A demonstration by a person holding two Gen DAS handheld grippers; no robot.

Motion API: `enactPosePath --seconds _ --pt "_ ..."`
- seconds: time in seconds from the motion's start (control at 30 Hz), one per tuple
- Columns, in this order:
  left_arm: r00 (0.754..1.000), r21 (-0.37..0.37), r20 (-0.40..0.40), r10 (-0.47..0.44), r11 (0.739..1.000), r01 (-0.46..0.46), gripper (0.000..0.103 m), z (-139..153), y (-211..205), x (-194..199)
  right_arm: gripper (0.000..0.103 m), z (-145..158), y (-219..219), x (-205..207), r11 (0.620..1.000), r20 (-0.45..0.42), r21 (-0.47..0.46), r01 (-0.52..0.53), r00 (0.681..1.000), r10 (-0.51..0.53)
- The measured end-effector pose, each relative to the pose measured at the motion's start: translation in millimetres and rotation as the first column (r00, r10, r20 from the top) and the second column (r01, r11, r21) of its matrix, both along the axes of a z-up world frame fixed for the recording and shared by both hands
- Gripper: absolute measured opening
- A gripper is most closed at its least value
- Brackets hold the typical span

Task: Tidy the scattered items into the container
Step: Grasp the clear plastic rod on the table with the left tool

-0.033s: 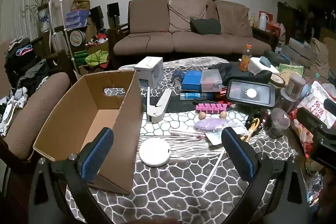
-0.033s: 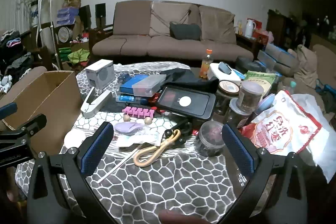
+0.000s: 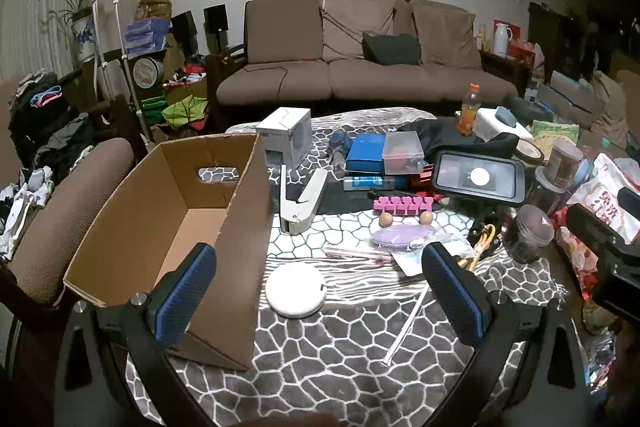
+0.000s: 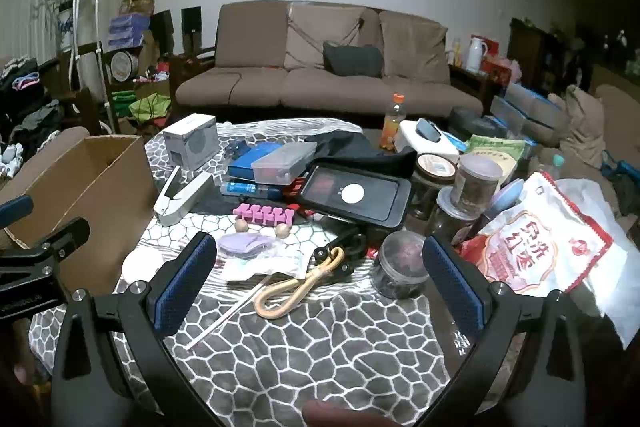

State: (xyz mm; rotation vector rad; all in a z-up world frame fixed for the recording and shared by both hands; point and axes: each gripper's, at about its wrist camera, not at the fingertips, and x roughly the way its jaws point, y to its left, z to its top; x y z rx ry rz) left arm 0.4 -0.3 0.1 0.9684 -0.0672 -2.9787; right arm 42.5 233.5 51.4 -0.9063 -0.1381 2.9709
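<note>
An open cardboard box (image 3: 168,219) stands empty at the table's left edge; it also shows in the right wrist view (image 4: 80,187). Scattered items lie on the patterned cloth: a white round disc (image 3: 295,290), a white hole punch (image 3: 302,203), a pink toe separator (image 3: 402,203), a purple pouch (image 3: 400,237) and a thin white stick (image 3: 404,327). A tan looped cord (image 4: 298,287) lies ahead of my right gripper (image 4: 320,287). My left gripper (image 3: 320,291) is open and empty above the disc, its left finger over the box wall. My right gripper is open and empty.
A black lidded tray (image 4: 356,195), several jars (image 4: 400,263), a red-printed snack bag (image 4: 540,247), blue and clear boxes (image 4: 280,163), a white carton (image 4: 192,141) and an orange bottle (image 4: 394,123) crowd the table's back and right. A brown chair (image 3: 60,211) stands left of the box.
</note>
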Motion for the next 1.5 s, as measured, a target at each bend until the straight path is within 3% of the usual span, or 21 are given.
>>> enactPosePath --seconds 0.17,0.33,0.57,0.8,0.87,0.9,1.0,1.03,1.13,1.23,1.33,1.4,1.47,1.5 --pt "1.000 0.013 0.029 0.003 1.000 -0.004 0.103 1.6 -4.5 0.7 0.103 -1.0 -2.1 3.0 1.000 -0.006 -0.008 -0.004 1.000 0.004" --pt "0.998 -0.066 0.051 0.023 0.998 -0.020 0.103 -7.2 6.7 -10.3 0.103 -6.0 3.2 2.2 0.990 0.050 -0.131 -0.054 0.997 0.061" --pt "0.994 0.043 0.070 -0.084 0.996 0.081 0.103 -11.3 8.3 -7.6 0.103 -9.8 11.2 -3.7 0.978 0.086 -0.188 -0.086 0.991 0.104" --pt "0.982 0.028 0.099 -0.161 0.987 0.159 0.103 -32.1 24.6 -17.9 0.103 -6.8 17.9 -6.7 0.981 0.092 -0.173 -0.090 0.990 0.107" --pt "0.958 -0.006 0.185 -0.220 0.974 0.225 0.103 -51.2 34.6 -28.5 0.103 -7.4 23.8 -8.3 0.981 0.100 -0.178 -0.077 0.990 0.096" --pt "0.925 0.004 0.251 -0.286 0.956 0.294 0.103 -64.3 41.2 -35.1 0.103 -7.6 27.4 -9.2 0.981 0.104 -0.179 -0.069 0.991 0.088" --pt "0.861 0.099 0.365 -0.356 0.934 0.344 0.103 -99.5 48.4 -47.3 0.103 -9.7 36.1 -11.3 0.981 0.118 -0.183 -0.058 0.990 0.081" --pt "0.851 0.123 0.384 -0.358 0.933 0.337 0.103 -111.0 48.8 -50.1 0.103 -10.3 38.8 -11.7 0.980 0.123 -0.190 -0.057 0.989 0.082" --pt "0.841 0.129 0.420 -0.340 0.940 0.316 0.102 -138.3 49.2 -56.0 0.103 -10.8 46.1 -10.4 0.973 0.127 -0.224 -0.062 0.988 0.092" --pt "0.835 0.087 0.436 -0.335 0.939 0.332 0.100 -156.0 55.8 -62.1 0.103 -11.1 49.3 -8.4 0.968 0.126 -0.241 -0.073 0.986 0.106" --pt "0.828 0.044 0.443 -0.342 0.931 0.361 0.082 -167.3 64.1 -69.5 0.103 -12.6 50.3 -8.9 0.967 0.137 -0.241 -0.080 0.984 0.115" --pt "0.821 0.022 0.452 -0.348 0.925 0.379 0.077 -172.5 71.1 -72.8 0.103 -14.5 51.1 -8.5 0.967 0.146 -0.242 -0.083 0.982 0.121" --pt "0.812 0.014 0.466 -0.351 0.921 0.390 0.062 -178.9 77.5 -76.8 0.103 -15.7 52.8 -7.4 0.966 0.151 -0.245 -0.085 0.981 0.125" --pt "0.816 0.020 0.463 -0.346 0.925 0.380 0.061 -179.0 77.5 -78.2 0.103 -16.1 54.2 -6.6 0.965 0.153 -0.246 -0.086 0.980 0.127"
